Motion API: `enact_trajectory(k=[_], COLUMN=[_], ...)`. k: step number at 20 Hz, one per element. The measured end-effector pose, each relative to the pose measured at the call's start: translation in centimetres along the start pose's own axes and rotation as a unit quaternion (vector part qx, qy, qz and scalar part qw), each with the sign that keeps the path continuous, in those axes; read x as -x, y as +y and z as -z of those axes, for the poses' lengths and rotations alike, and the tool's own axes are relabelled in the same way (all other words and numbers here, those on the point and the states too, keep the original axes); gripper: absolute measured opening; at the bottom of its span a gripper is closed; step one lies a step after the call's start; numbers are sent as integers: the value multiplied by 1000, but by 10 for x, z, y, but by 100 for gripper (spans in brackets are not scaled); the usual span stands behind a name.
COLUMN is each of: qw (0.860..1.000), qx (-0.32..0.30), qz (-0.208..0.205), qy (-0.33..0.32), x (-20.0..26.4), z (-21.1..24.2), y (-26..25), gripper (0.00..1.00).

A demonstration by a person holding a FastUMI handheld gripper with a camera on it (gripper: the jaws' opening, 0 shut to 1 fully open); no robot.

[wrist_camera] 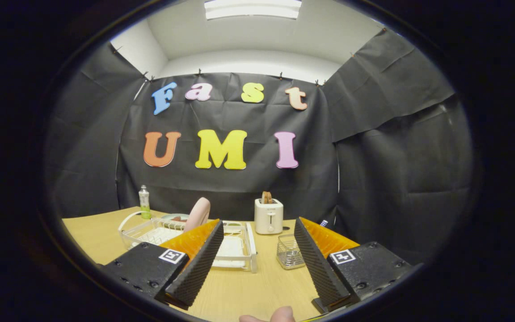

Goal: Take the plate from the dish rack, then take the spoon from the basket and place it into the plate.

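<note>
Wooden surface in a black-draped booth: plate ahead and left of the hand-held gripper, nothing grasped yet.

Hand-held gripper hangs above the near part of the surface, fingers spread wide with nothing between them. Plate, pink, stands on edge in the white dish rack, just beyond the left finger's tip, so it lies forward and to the left of the midline. Its face appears turned partly sideways and its long axis runs near upright; judgement: the fingers would need to straddle the rim from above or from the near side. Wire basket sits just beside the rack, ahead and close to the right finger; spoon too small to make out. White toaster stands behind the basket, green bottle beyond the rack's far left corner. A fingertip shows at the near edge.
</note>
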State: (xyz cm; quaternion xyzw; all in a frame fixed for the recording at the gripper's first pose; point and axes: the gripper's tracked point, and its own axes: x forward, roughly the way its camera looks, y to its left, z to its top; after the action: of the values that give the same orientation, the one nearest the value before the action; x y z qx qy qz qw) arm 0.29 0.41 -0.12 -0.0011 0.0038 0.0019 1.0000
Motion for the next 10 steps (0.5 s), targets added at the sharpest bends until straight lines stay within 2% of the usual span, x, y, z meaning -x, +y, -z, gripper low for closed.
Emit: enact_trajectory(k=[5, 10], qw=[1000, 999], qx=[2, -1], qz=[-6, -29], qy=[0, 15], x=[-5, -17], z=[-6, -24], y=[2, 8], gripper=[100, 100])
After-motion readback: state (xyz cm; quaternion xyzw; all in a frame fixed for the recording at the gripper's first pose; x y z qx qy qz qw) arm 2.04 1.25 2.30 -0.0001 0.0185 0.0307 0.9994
